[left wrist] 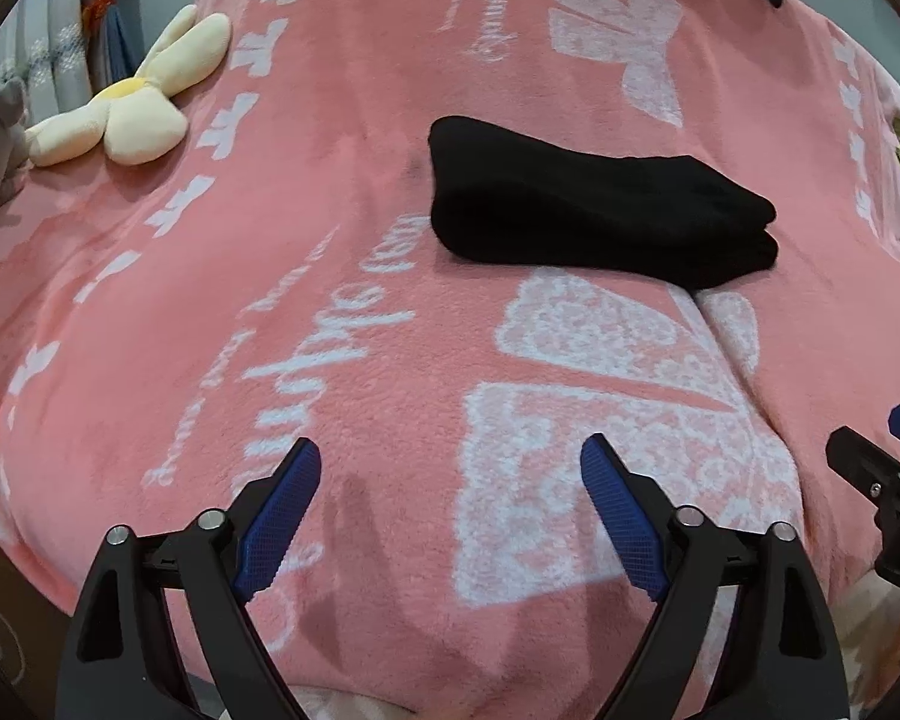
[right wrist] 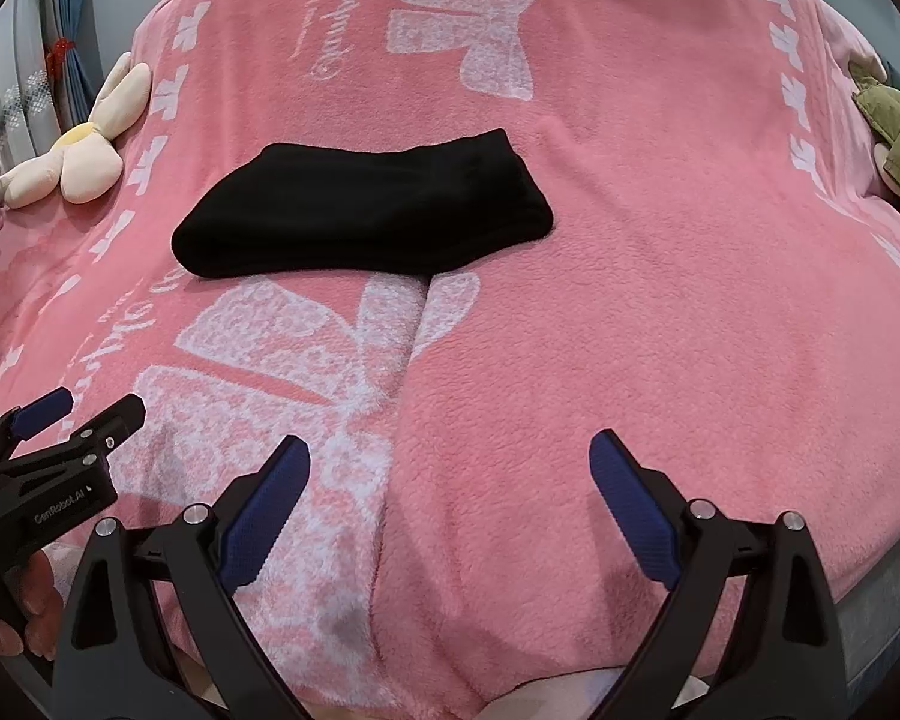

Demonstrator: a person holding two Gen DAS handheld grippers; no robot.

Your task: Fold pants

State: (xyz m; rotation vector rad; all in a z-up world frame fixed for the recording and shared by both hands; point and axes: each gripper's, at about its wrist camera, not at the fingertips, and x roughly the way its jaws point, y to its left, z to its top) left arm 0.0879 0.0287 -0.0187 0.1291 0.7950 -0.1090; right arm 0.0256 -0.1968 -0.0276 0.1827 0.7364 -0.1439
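Pants point(left wrist: 594, 210) lie folded on the blanket point(left wrist: 390, 360), well apart from both wide-spread, empty tongs, left point(left wrist: 450, 462) and right point(right wrist: 450, 456).

light: soft, even indoor | shadows: faint | focus: sharp | edges — strong fisheye bulge, dark vignette

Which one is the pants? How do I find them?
Find the big pink blanket with white bows. Near its middle lies a flat folded bundle, the pants. They are the only black thing; the plush flower at the edge is cream.
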